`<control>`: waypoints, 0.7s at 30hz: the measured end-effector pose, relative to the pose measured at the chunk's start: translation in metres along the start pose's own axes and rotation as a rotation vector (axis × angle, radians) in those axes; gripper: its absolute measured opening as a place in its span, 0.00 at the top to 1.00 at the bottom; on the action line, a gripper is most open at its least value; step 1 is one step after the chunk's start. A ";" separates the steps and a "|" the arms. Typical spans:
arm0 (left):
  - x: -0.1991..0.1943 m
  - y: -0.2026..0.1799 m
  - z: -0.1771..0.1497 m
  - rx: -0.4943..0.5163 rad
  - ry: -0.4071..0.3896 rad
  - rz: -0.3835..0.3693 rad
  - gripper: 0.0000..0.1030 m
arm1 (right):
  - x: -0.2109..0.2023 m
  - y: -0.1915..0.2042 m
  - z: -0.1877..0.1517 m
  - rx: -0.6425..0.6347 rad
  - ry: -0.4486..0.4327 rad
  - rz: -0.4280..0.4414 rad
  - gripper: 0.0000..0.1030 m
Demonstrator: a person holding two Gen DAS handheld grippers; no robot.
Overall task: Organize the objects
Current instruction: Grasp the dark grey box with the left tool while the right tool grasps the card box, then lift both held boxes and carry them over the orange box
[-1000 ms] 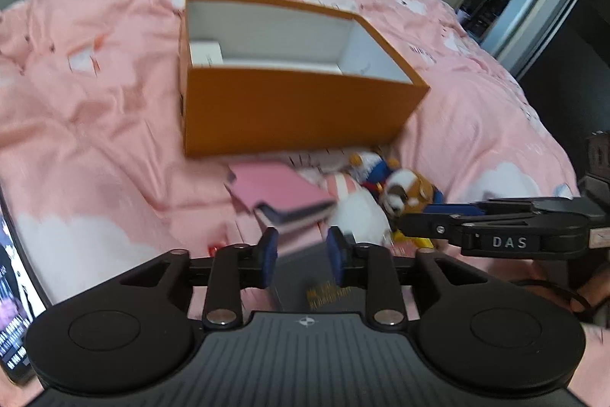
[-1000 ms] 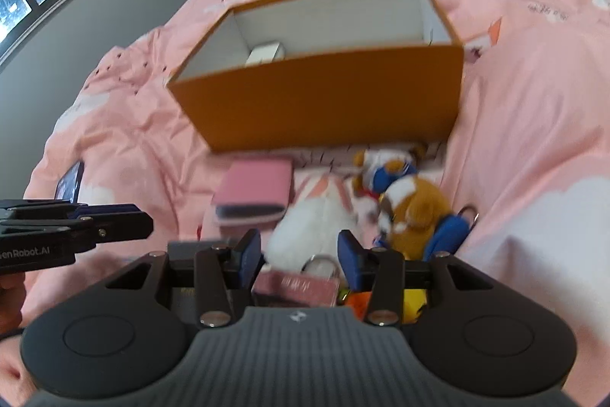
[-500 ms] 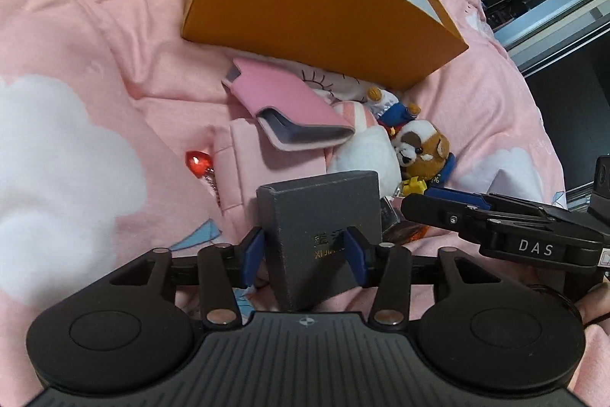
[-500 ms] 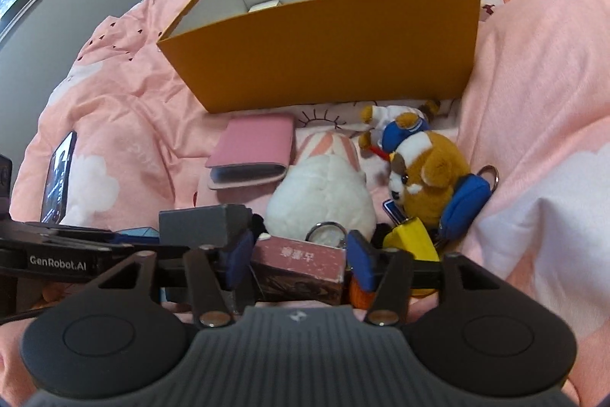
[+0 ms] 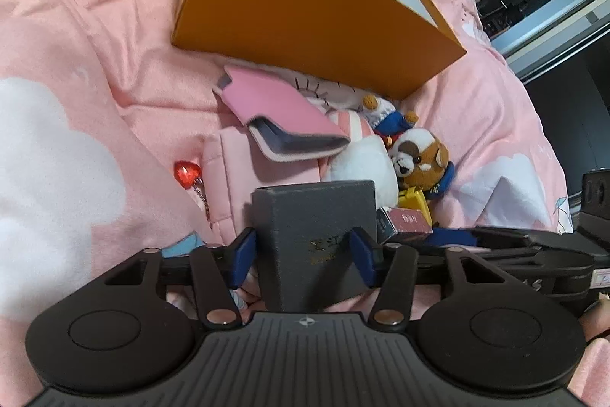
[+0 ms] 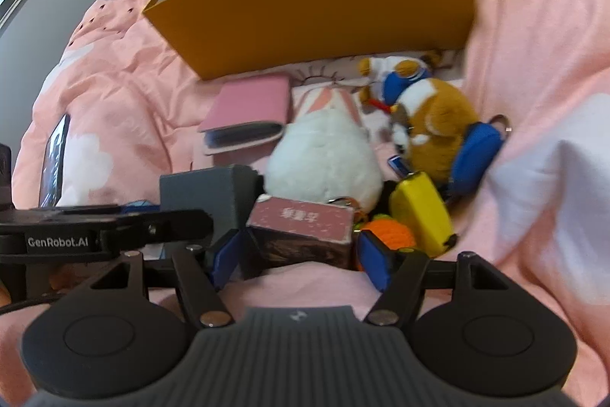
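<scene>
Your left gripper (image 5: 303, 250) has its pads pressed against both sides of the grey box (image 5: 316, 231), which stands upright in front of the orange bin (image 5: 305, 21). Your right gripper (image 6: 301, 250) brackets the pink box (image 6: 301, 227) just beside it; whether its pads touch, you cannot tell. Step in hand: pickup. Next, probably lift each clear and carry it over the bin's near wall. Both grippers sit low over the bedding (image 5: 76, 63), pointing binward.

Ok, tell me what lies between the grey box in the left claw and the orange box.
In the left wrist view, a pink pouch with a pink wallet lying on it sits between the grey box and the orange box.
</scene>
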State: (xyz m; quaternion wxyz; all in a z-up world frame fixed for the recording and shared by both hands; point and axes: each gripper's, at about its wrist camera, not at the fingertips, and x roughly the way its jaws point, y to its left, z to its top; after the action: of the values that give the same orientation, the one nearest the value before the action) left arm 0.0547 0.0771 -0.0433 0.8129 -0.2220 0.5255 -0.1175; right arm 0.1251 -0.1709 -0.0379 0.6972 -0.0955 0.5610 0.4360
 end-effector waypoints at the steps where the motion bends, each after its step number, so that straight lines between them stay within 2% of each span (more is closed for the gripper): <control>1: -0.003 -0.003 0.000 0.011 -0.015 0.011 0.53 | 0.004 0.001 0.000 0.001 0.012 0.002 0.33; 4: -0.015 -0.007 -0.001 0.034 -0.061 0.037 0.63 | 0.009 0.004 0.000 -0.007 0.018 -0.007 0.32; 9: -0.028 -0.013 0.000 0.054 -0.124 0.078 0.69 | 0.015 0.007 0.004 -0.018 0.010 -0.008 0.29; 11: -0.033 -0.012 0.001 0.050 -0.143 0.092 0.72 | 0.018 0.007 0.005 -0.022 0.012 -0.020 0.32; 12: -0.035 -0.012 0.001 0.047 -0.149 0.089 0.72 | 0.019 0.007 0.006 -0.024 0.008 -0.034 0.35; 17: -0.029 -0.002 0.002 0.009 -0.113 0.070 0.71 | 0.008 0.015 0.006 -0.064 -0.052 -0.067 0.37; 21: -0.016 0.008 0.003 -0.037 -0.059 0.074 0.61 | -0.012 0.021 0.008 -0.091 -0.148 -0.088 0.39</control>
State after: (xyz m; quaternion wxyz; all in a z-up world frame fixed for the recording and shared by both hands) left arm 0.0505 0.0915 -0.0334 0.8276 -0.2207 0.5112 -0.0707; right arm 0.1162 -0.1595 -0.0172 0.7504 -0.1191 0.4828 0.4356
